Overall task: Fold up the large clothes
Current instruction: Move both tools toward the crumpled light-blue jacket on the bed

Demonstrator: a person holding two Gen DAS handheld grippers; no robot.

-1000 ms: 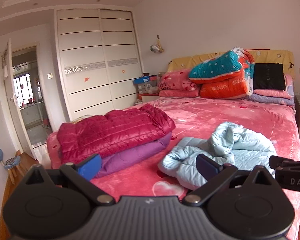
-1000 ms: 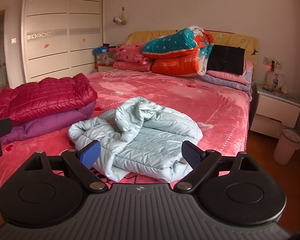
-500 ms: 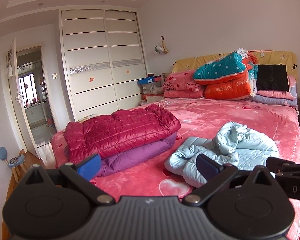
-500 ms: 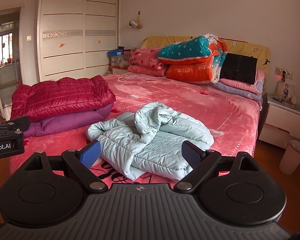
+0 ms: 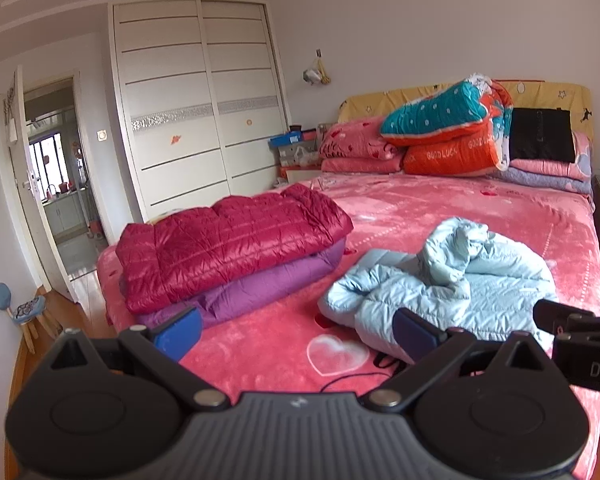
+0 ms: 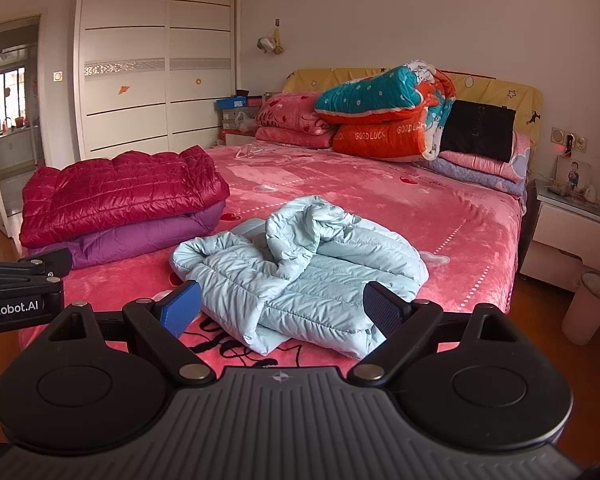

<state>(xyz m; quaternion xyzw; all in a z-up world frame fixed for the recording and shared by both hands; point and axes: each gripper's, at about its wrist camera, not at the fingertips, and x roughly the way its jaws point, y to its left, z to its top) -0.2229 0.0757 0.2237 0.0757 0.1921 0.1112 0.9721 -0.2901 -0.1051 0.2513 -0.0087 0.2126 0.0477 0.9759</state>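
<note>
A crumpled light-blue puffer jacket (image 6: pixel 300 272) (image 5: pixel 440 284) lies unfolded near the foot of the pink bed (image 6: pixel 380 188). To its left a folded crimson puffer jacket (image 6: pixel 120 192) (image 5: pixel 228 240) rests on a folded purple one (image 6: pixel 140 240) (image 5: pixel 260 288). My right gripper (image 6: pixel 282 306) hangs open just short of the blue jacket's near edge, nothing between its fingers. My left gripper (image 5: pixel 298 328) is open too, over bare pink blanket between the stack and the blue jacket. Each gripper's body shows at the edge of the other's view.
Folded quilts and pillows (image 6: pixel 380 116) are piled at the headboard. A white wardrobe (image 5: pixel 196 112) and an open doorway (image 5: pixel 56 184) stand to the left. A bedside cabinet (image 6: pixel 568 236) and a bin (image 6: pixel 588 304) stand right of the bed. A small stool (image 5: pixel 24 312) is on the floor.
Both grippers have drawn back and shifted slightly left, so the bed and jackets appear a little farther off. Both stay open; the clothes have not moved.
</note>
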